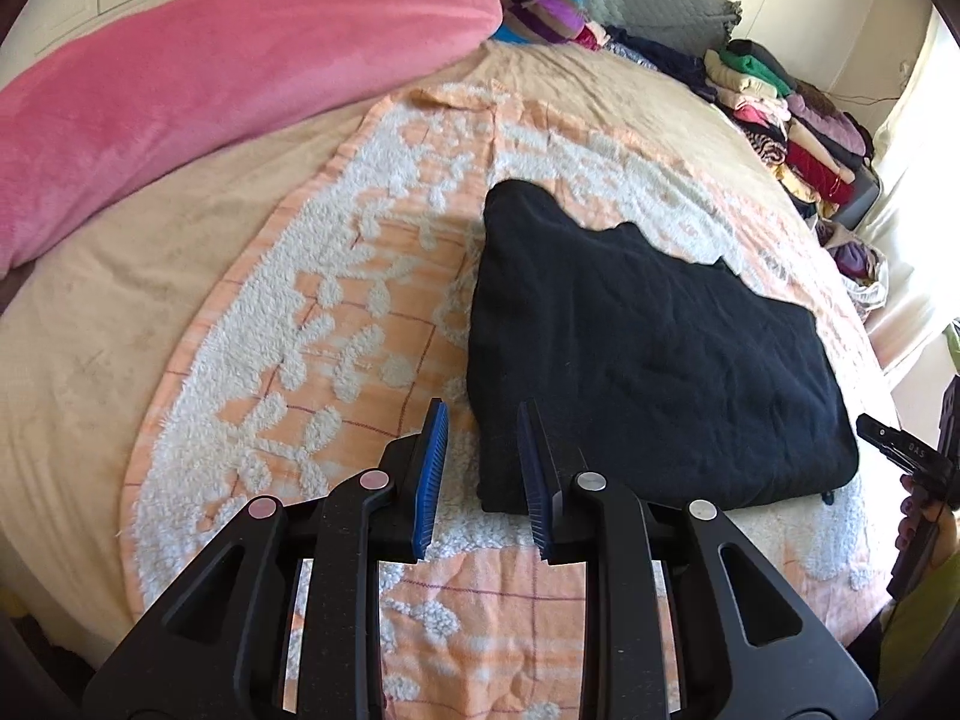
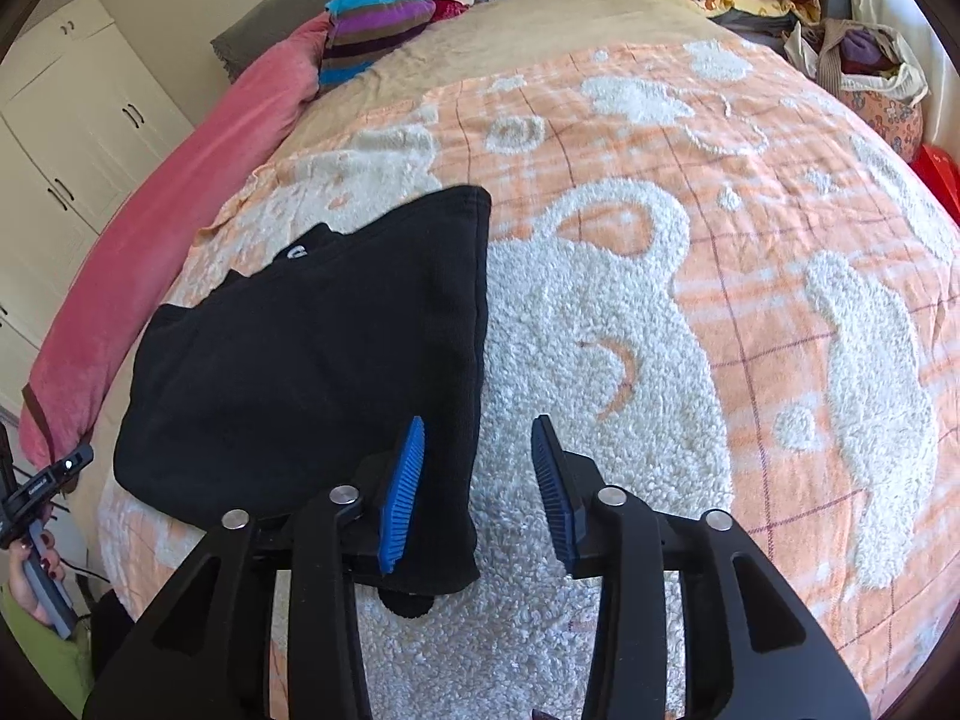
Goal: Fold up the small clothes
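Note:
A black garment [image 1: 648,348] lies folded into a rough rectangle on an orange and white fleece blanket [image 1: 360,312] spread over the bed. My left gripper [image 1: 483,411] hovers over the garment's near left corner. Its blue pads stand a little apart and nothing is pinched between them. In the right wrist view the black garment [image 2: 312,360] lies left of centre. My right gripper [image 2: 480,423] is open above its near right corner, which lies flat under the left finger [image 2: 402,498]. The orange and white blanket [image 2: 660,300] shows between the pads.
A pink plush blanket [image 1: 210,90] runs along the bed's far left side. A striped bundle [image 1: 546,6] and piles of folded clothes [image 1: 780,120] line the far edge. A cloth bag [image 2: 870,78] sits at the right corner. White cupboards [image 2: 72,138] stand beyond the bed.

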Demonstrator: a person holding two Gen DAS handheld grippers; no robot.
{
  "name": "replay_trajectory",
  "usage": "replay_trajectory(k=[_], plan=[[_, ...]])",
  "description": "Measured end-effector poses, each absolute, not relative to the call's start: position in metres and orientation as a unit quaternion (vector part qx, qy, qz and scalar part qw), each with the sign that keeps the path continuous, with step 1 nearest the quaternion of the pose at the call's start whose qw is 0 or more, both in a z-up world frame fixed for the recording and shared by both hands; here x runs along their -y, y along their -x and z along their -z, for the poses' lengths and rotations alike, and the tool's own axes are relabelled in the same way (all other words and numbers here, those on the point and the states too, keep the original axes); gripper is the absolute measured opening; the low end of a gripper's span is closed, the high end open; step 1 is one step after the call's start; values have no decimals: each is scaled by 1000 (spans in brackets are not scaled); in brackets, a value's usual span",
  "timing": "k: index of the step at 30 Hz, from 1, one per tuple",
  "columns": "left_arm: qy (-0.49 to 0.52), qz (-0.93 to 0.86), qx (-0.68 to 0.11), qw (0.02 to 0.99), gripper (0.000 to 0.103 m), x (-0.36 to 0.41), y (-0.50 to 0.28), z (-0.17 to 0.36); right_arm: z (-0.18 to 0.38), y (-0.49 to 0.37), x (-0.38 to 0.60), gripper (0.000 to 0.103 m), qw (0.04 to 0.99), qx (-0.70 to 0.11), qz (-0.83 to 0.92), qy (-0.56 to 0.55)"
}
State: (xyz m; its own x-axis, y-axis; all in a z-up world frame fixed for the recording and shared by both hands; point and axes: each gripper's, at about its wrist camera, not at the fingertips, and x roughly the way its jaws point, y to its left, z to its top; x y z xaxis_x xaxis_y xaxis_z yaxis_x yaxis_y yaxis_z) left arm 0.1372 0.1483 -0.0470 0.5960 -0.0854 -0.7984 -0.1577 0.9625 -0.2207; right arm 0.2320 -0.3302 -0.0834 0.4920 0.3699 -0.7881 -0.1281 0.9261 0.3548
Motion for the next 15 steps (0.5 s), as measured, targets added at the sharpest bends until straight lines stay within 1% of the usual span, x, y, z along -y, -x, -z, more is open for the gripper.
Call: replay_trajectory(k=[2,5,12,13,14,15], plan=[[132,-21,-442,887,17,-145,-135,39,76,-230,326,42,861,-470,-154,-119],[128,-17,-433,892,17,-138,-135,29,63,-228,322,47,869,-449,-170,-118],[125,-10,-424,897,17,-126,-133,14,42,-221,316,48,882,-414,-193,-114],[122,-9,-421,899,17,-123,-133,12,38,-220,315,50,885,-407,-198,-113],[119,-8,-419,900,17,-122,-134,10,36,-219,314,56,886,-402,-199,-113],[117,-8,-418,901,17,-120,-133,8,32,-217,313,67,888,-395,-204,-114]])
